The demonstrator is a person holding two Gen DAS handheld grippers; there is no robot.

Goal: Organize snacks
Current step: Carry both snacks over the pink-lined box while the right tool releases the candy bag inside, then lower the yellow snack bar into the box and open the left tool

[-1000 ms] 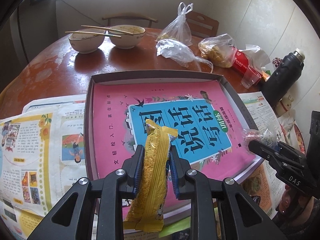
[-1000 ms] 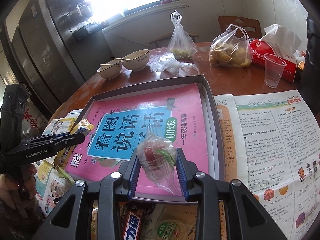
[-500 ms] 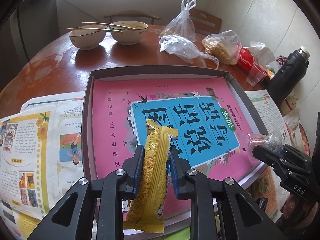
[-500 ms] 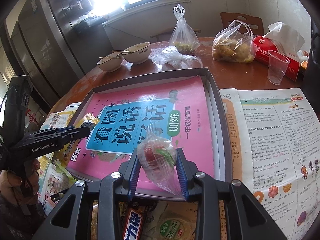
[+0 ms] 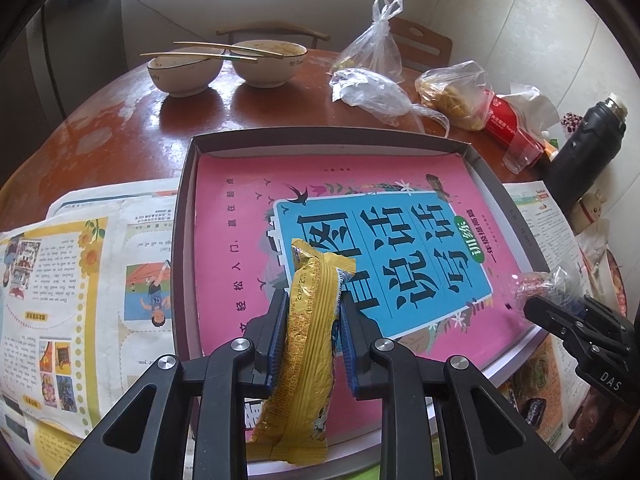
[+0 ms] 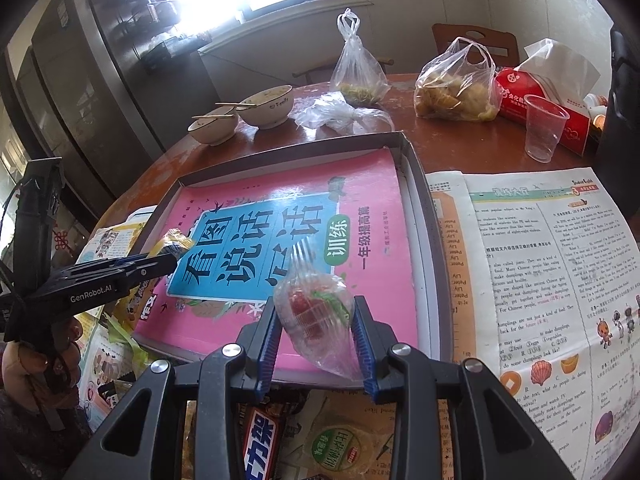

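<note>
My left gripper [image 5: 313, 300] is shut on a yellow snack bar [image 5: 304, 360], held upright above the near left part of a grey tray [image 5: 182, 240]. The tray holds a pink and blue book [image 5: 360, 240]. My right gripper [image 6: 316, 312] is shut on a clear-wrapped red candy [image 6: 312, 312], above the tray's near edge [image 6: 436, 280]. The left gripper [image 6: 160, 264] with the yellow bar [image 6: 174, 240] shows at the left of the right wrist view. The right gripper [image 5: 560, 316] and its candy [image 5: 536, 284] show at the right of the left wrist view.
Newspapers [image 6: 540, 280] lie on both sides of the tray. Loose snack packets [image 6: 260, 440] lie in front of it. Behind stand two bowls with chopsticks [image 5: 224, 64], plastic bags [image 6: 456, 88], a plastic cup [image 6: 544, 128], a red tissue pack [image 6: 536, 96] and a black flask [image 5: 584, 148].
Both grippers have moved forward over the tray, still holding their snacks. The tray and book look closer in both views.
</note>
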